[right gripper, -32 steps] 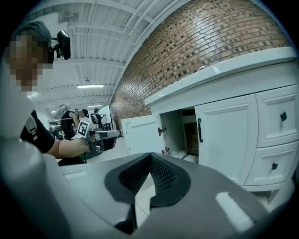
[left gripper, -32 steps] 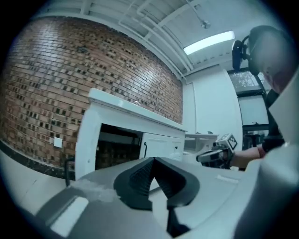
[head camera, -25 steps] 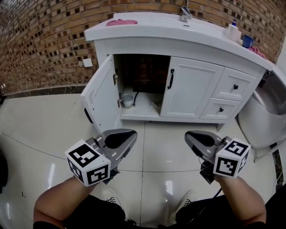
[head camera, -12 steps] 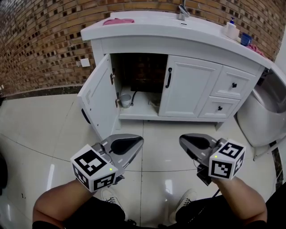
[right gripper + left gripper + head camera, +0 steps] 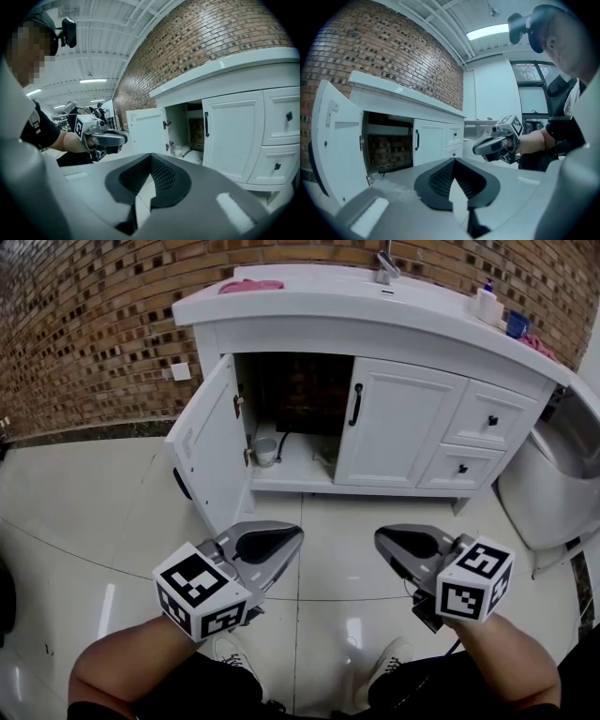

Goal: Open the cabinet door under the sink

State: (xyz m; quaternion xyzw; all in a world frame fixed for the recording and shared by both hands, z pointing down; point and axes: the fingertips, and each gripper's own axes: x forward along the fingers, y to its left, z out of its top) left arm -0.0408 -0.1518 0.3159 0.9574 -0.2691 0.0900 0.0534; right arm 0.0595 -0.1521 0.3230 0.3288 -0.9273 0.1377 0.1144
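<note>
The white vanity cabinet (image 5: 398,427) stands under the sink, against the brick wall. Its left door (image 5: 208,451) is swung wide open to the left and shows the dark inside; the same door (image 5: 340,150) fills the left of the left gripper view, and this door (image 5: 145,129) is also in the right gripper view. The right door with its black handle (image 5: 357,405) is closed. My left gripper (image 5: 292,538) and right gripper (image 5: 382,540) hover side by side above the floor, well short of the cabinet. Both are shut and hold nothing.
A small cup (image 5: 266,451) and a hose sit on the cabinet floor. Two drawers (image 5: 490,420) are at the right, with a white toilet (image 5: 544,493) beyond them. A pink cloth (image 5: 251,285), a faucet (image 5: 386,268) and a soap bottle (image 5: 487,306) are on the countertop. The person's shoes (image 5: 234,652) are on the tiles below.
</note>
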